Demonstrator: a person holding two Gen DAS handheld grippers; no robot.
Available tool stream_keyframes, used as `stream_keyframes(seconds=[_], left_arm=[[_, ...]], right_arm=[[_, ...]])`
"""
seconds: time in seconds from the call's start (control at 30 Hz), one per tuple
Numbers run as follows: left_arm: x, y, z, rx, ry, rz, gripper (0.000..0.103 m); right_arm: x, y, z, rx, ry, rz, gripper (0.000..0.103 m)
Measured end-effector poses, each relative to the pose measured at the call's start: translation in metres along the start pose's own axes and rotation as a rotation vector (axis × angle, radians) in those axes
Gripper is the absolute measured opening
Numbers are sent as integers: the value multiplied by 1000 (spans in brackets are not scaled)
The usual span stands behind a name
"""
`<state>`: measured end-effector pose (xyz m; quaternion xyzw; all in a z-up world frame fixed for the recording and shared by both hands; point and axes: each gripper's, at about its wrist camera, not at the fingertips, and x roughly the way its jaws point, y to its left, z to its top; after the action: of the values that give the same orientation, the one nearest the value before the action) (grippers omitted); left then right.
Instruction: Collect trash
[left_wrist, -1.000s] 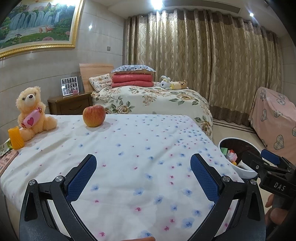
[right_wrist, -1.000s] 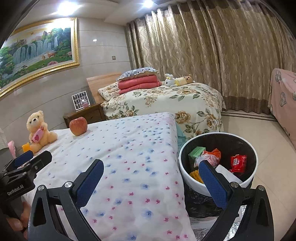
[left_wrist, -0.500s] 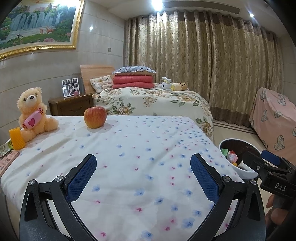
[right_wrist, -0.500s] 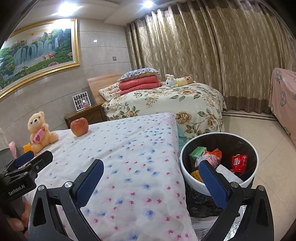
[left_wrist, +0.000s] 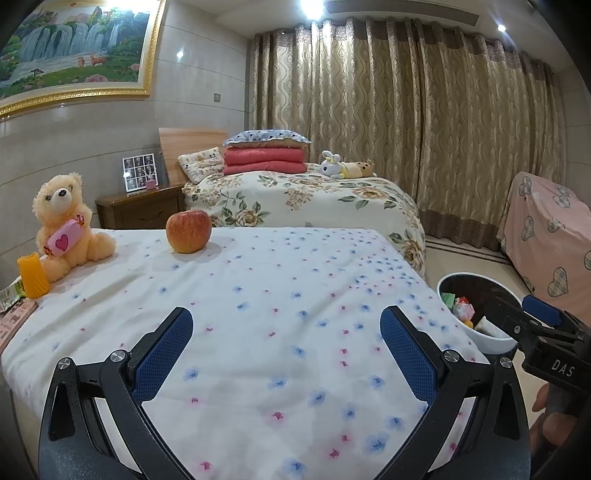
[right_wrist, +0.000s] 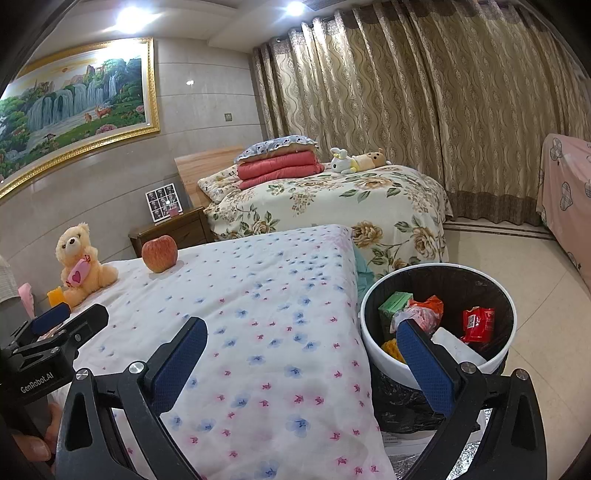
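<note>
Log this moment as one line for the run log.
left hand-held gripper open, empty | right hand-held gripper open, empty | trash bin holds wrappers

Two hand-held black tongs with blue pads

The left tongs have matte black, forked arms with triangular cut-outs, silver screw heads at the joints, and long blue fingers with a fine cross-hatched grip. The right tongs are built the same: black frame, round silver screws, textured blue pads. Seen from the other camera, each black body carries white lettering: "DAS" on the right one, "GenRobot.AI" on the left one. Each also has a blue pad at its tip. Fingertips of a hand wrap the handle.
</note>
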<state>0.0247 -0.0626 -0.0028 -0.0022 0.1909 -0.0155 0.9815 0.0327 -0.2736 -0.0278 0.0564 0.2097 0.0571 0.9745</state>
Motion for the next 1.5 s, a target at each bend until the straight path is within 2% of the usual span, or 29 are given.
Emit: stream_keyframes(seconds=[1.5], left_arm=[[2,-5,-3,8,10,-12,103]], right_arm=[[-2,3,0,-1,-1,4,103]])
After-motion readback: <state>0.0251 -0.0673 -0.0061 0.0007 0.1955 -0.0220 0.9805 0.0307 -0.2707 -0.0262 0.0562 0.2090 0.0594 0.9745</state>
